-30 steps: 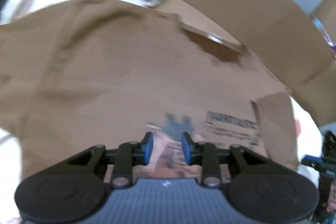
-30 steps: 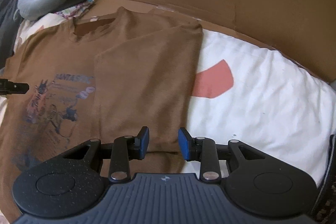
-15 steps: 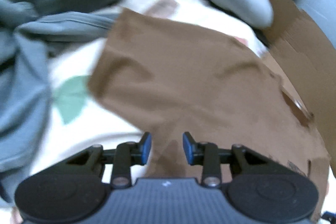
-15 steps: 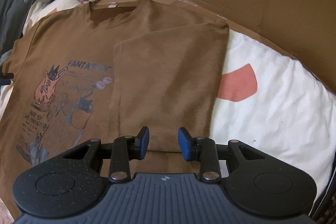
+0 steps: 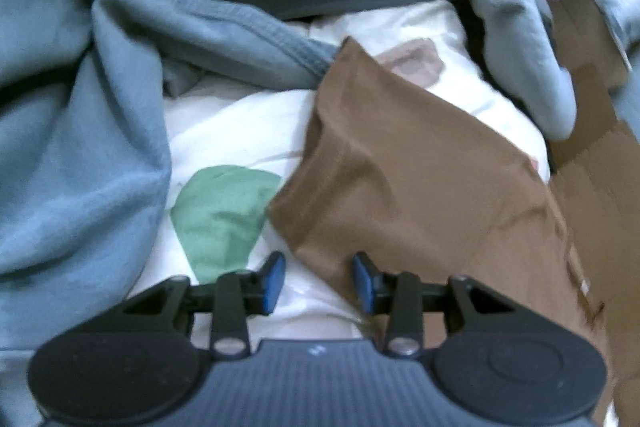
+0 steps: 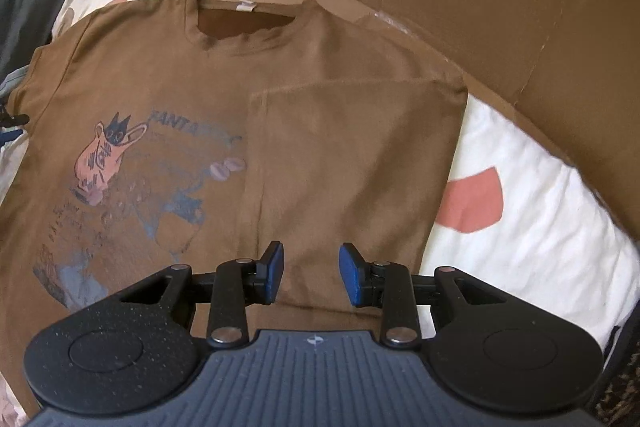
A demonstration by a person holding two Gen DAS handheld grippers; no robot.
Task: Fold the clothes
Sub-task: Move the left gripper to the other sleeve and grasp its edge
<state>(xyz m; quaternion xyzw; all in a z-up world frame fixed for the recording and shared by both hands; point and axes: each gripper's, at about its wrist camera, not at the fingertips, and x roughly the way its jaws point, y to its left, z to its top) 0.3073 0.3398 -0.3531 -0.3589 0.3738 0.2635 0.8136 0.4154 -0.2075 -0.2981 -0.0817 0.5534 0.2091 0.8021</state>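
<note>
Now, with the left tool [image 5: 316, 281] opening empty beside the brown T-shirt's [image 6: 280, 131] unfolded sleeve [image 5: 400, 163] and the right tool [image 6: 311, 273] parted, unloaded, grip that sleeve's hem squarely.

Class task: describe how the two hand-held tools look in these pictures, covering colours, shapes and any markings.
Both look alike. The left tool and right tool each have two blue pads on black linkage arms with silver rivets, two round black discs at the sides, and a ribbed grey body with a small mark in the middle. No cables, sleeves or hands show.
</note>
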